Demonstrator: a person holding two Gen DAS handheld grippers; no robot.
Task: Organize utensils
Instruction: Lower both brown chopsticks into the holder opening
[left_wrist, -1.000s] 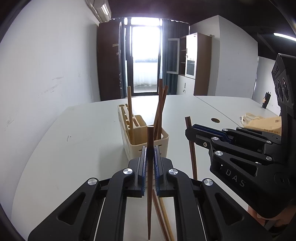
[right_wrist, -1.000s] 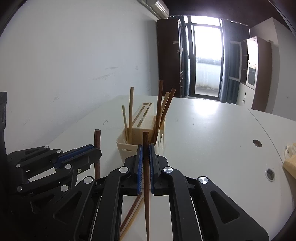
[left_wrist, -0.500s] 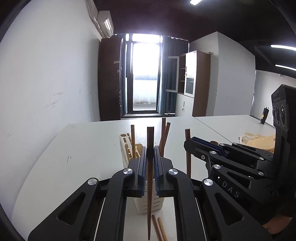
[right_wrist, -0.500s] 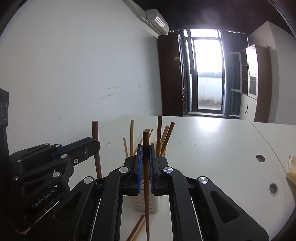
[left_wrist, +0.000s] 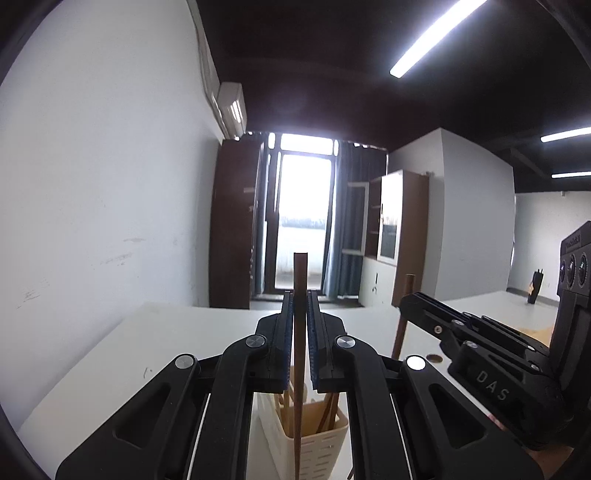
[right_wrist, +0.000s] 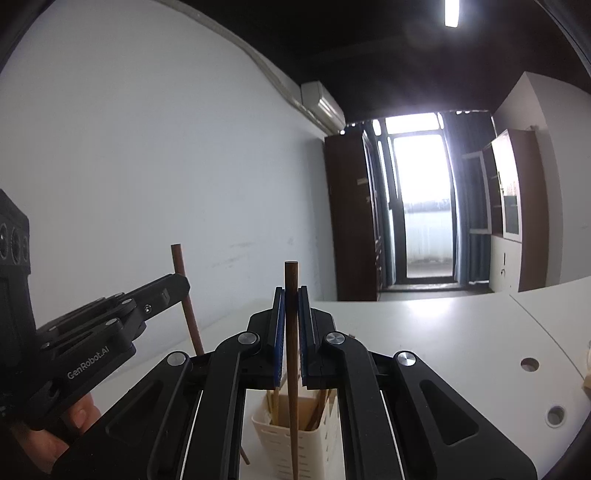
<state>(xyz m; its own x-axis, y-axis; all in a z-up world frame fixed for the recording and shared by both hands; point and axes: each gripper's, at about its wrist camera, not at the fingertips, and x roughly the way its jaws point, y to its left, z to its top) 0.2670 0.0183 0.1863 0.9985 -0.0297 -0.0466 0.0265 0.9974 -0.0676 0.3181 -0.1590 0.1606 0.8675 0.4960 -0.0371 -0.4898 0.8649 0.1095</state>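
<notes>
Your left gripper (left_wrist: 300, 306) clamps a dark brown wooden chopstick (left_wrist: 300, 354) upright between its blue pads; your right gripper (right_wrist: 291, 306) grips a second dark wooden chopstick (right_wrist: 291, 332) the same way. Just below and ahead of both sits the cream slotted plastic utensil holder (left_wrist: 314, 446) with chopsticks inside, on the white desk (left_wrist: 166, 343).

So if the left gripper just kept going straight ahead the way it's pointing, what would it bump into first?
Probably nothing close. The left gripper, shut on a dark chopstick, points level above the table; the utensil holder sits below that line. Depth is unclear.
</notes>
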